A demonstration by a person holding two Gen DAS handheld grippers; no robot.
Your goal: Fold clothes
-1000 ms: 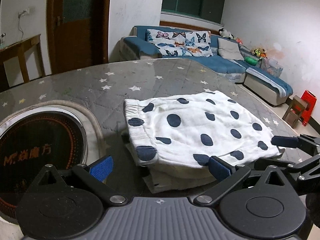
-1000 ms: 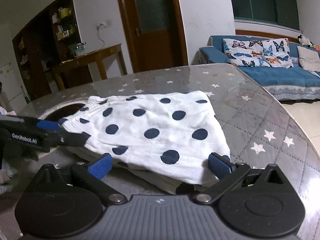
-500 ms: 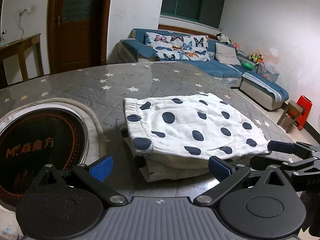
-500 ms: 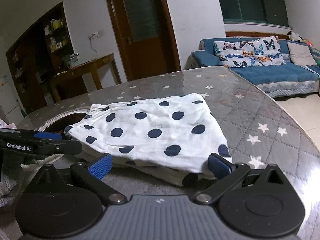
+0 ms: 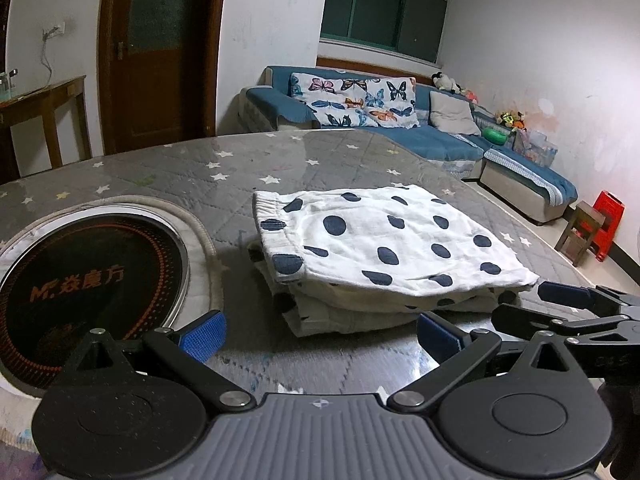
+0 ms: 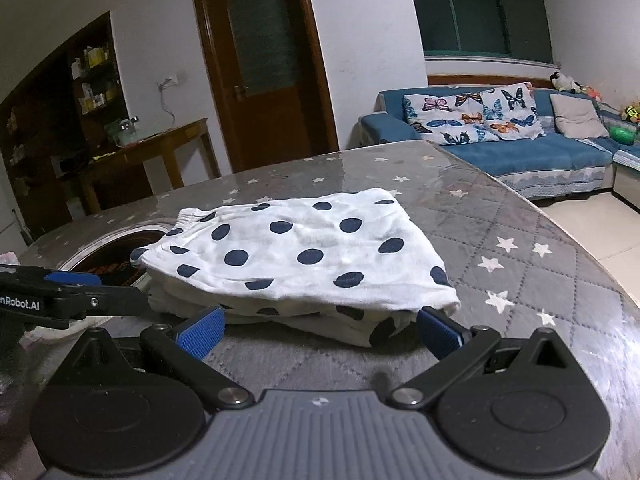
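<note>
Both claws have drawn back from the folded white, navy-dotted cotton garment (image 5: 384, 248) lying mid-desk; left claw (image 5: 320, 334) and right claw (image 6: 320, 332) gape empty. Folding looks finished.

Both wrist cams sit low, close to the bench (image 5: 280, 160), looking across it. Left faces the sofa (image 5: 400, 136), right more toward the door (image 6: 264, 64). Shared: folded polka-dot garment (image 6: 296, 252); exact offset probably small.

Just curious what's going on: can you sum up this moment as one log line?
garment: polka-dot clothes folded, on table | left hand-held gripper: open, clear | right hand-held gripper: open, clear
</note>
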